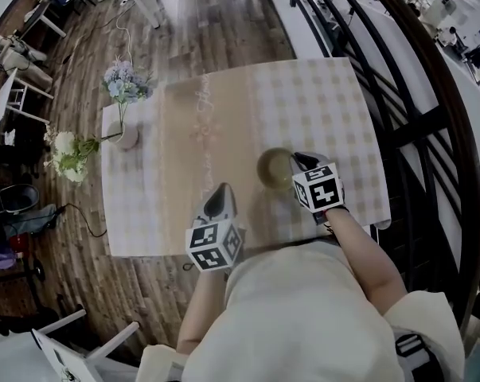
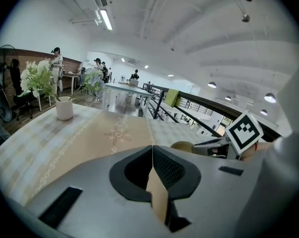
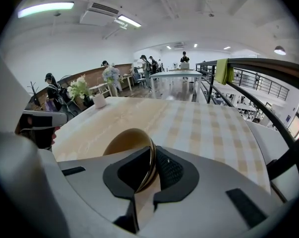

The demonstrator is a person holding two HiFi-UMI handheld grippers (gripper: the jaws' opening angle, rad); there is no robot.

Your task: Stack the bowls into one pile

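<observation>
**A:** How far along is the stacking?

**B:** Close to finished, by my reading. The head view shows only one pile of bowls on the checked table, near the person's edge and right of centre. I find no loose bowl anywhere else on the cloth.

**A:** Is it really a pile and not a single bowl?

**B:** In the right gripper view the rim shows as two or three thin edges nested together, so more than one bowl seems to sit there. How many, I cannot tell.

**A:** And the grippers?

**B:** The right gripper has that rim between its pads, with the jaws narrowed onto it, so it looks pinched. The left gripper has its jaws together with nothing in them. It hangs over the near edge of the table, beside the pile but not touching it.

**A:** What is left, then?

**B:** Probably only letting go and drawing the right gripper back. I cannot see whether the pile rests flat on the cloth.

**A:** Anything else on the table?

**B:** Only a white vase of flowers at the far left corner, well apart from the bowls.
</observation>
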